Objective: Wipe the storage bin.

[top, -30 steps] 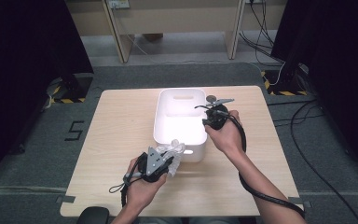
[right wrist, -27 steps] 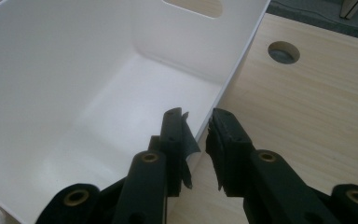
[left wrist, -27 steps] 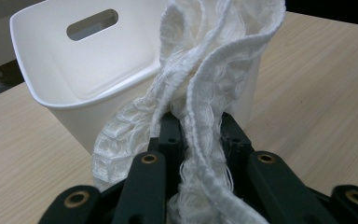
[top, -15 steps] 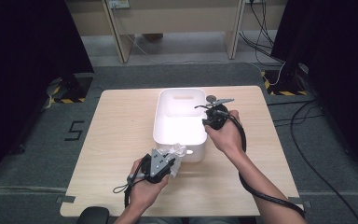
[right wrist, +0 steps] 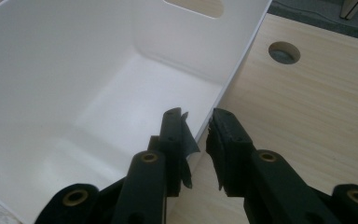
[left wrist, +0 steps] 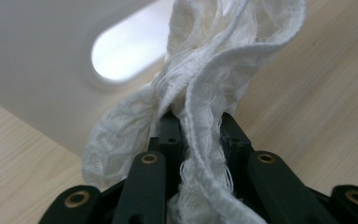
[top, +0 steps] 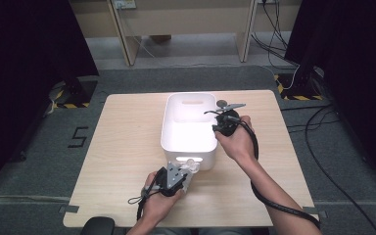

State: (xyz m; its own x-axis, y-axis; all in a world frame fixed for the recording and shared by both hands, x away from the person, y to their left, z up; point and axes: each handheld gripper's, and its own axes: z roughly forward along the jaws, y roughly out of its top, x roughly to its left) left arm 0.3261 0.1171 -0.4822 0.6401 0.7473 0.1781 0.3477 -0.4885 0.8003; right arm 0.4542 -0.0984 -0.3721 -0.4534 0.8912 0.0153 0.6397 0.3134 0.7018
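Left hand-held gripper [top: 185,172]: at about 6 o'clock on the counter, just in front of the near wall of the bin; its jaws point toward that wall.
Left hand-held gripper, state: clenched on a white cloth; in the left gripper view the jaws stand tight on the fabric.
Cloth [left wrist: 200,98]: white, loosely woven, with frayed threads; it is bunched between the left jaws and spreads out past their tips in folds. In the high view it is a small white bundle [top: 190,164] at the tip of the gripper, just beside the near wall of the bin; I cannot tell if it touches the wall.
Bin [top: 176,139]: white plastic, rectangular, near the centre of the counter, with an oval handle slot in its near wall and in its far wall; a bare white floor is seen inside.
Right hand-held gripper [top: 215,128]: at about 3 o'clock of the bin, at its right wall.
Right hand-held gripper, state: grasping the right wall of the bin; in the right gripper view [right wrist: 196,133] one jaw is inside the bin and the other outside, with the rim between them.
Counter [top: 127,147]: light wood; a round hole [right wrist: 284,52] lies just past the far right corner of the bin.
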